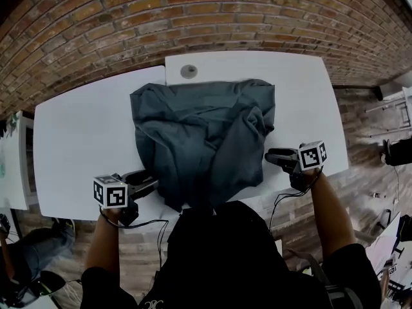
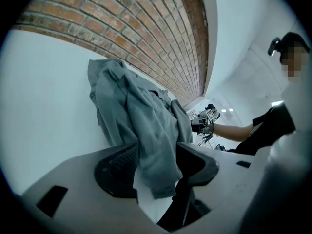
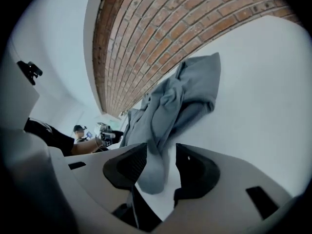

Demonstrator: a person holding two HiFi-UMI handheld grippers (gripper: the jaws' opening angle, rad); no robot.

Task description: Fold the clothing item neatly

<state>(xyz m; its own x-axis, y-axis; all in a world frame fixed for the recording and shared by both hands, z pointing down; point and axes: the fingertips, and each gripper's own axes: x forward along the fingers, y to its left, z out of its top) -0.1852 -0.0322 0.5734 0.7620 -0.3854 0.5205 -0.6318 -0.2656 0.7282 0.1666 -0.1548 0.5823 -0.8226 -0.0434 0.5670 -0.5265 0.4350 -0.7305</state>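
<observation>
A crumpled dark grey clothing item (image 1: 203, 140) lies in a heap on the white table (image 1: 84, 140), reaching from the middle to the near edge. My left gripper (image 1: 151, 184) sits at the heap's near left corner. In the left gripper view its jaws stand wide and a hem of the cloth (image 2: 146, 150) lies loosely between them, so the left gripper (image 2: 156, 155) is open. My right gripper (image 1: 270, 156) is at the heap's right edge. In the right gripper view a fold of the cloth (image 3: 153, 172) hangs between the parted jaws, with a gap beside it, so the right gripper (image 3: 161, 157) is open.
The table is two white tops pushed together, with a round cable hole (image 1: 188, 71) just behind the clothing. Brick paving (image 1: 193, 11) surrounds the table. Another white surface (image 1: 13, 159) stands at the left. The person's body (image 1: 219, 256) is at the near edge.
</observation>
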